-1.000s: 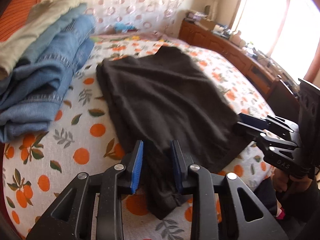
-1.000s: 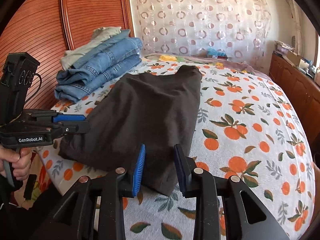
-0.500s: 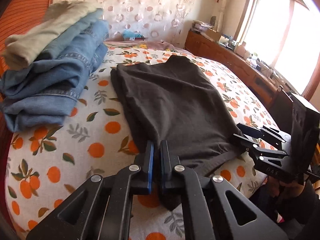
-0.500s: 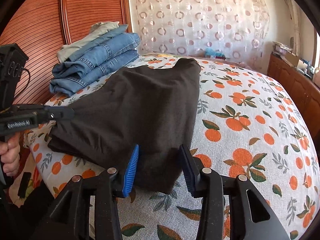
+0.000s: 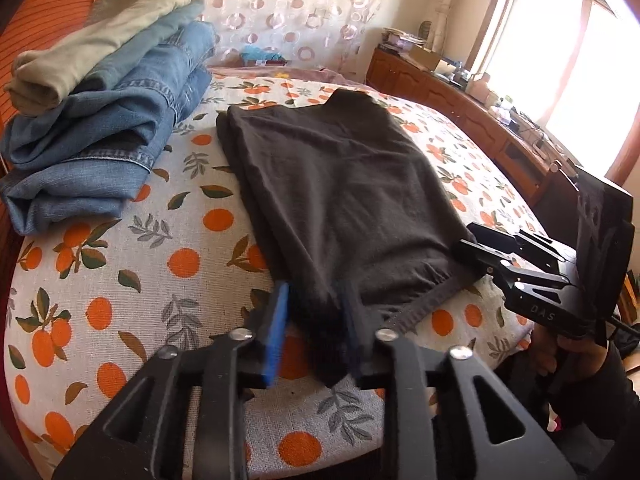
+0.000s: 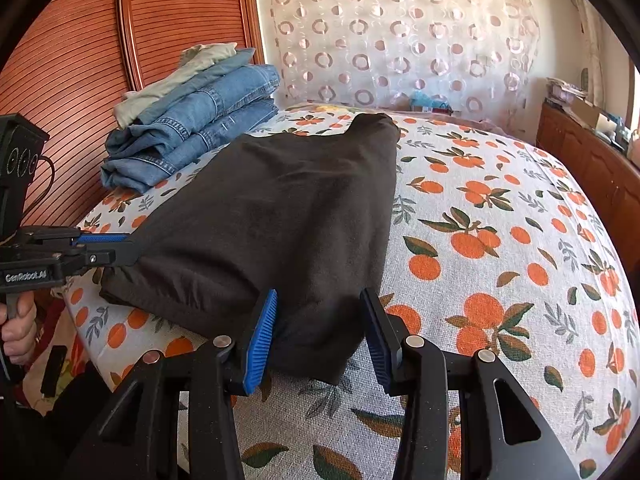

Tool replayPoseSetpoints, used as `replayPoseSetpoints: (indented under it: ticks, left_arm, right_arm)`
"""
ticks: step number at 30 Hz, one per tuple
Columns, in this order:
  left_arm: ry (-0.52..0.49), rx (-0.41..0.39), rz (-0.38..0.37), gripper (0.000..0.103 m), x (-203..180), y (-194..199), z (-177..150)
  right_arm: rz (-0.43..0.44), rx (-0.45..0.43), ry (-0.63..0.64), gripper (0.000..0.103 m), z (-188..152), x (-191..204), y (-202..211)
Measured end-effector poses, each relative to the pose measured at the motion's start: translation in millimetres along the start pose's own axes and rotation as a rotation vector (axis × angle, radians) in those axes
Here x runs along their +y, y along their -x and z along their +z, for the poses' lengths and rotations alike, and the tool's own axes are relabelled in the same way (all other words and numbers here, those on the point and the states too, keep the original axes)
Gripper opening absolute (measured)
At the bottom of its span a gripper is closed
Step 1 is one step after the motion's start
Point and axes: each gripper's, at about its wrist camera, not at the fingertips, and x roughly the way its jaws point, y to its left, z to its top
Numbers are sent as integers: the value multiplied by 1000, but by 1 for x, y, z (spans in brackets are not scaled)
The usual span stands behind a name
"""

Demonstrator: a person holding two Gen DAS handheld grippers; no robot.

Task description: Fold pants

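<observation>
The dark pants (image 5: 332, 184) lie flat on the bed (image 5: 120, 280), their near hem between my left tool (image 5: 314, 320) jaws, which are opening off it. My right tool (image 6: 318, 334) gapes around the other corner. Soft, limp, light cloth: I'd pinch both hem corners.
</observation>
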Motion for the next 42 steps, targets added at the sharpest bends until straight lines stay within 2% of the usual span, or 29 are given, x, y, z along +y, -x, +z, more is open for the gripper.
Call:
replayPoseSetpoints:
  ticks: [1,8,17,24,30,34,42]
  left_arm:
    - [-5,-3,-2,37,-1,2,-1]
    - [22,24,2,37,1,-3,-10]
    - [-12,8,41,37,-9,0,-16]
    - [9,7,5,37,-8,7,-24]
    - [-1,-2,8,37,-11,8,-27]
    - [6,3,-18,29,-10,8,-27]
    - [8,6,-29,24,-11,7,-27]
  right_arm:
    - [1,4,-2,44,0,0,1]
    - [-1,7,-4,44,-1,2,8]
    - [-11,21,-2,44,-4,2,12]
    - [-2,33,0,44,-9,4,19]
    - [1,38,-1,44,-11,3,21]
    - [2,37,-1,44,-11,4,21]
    - [12,38,18,44,-12,8,21]
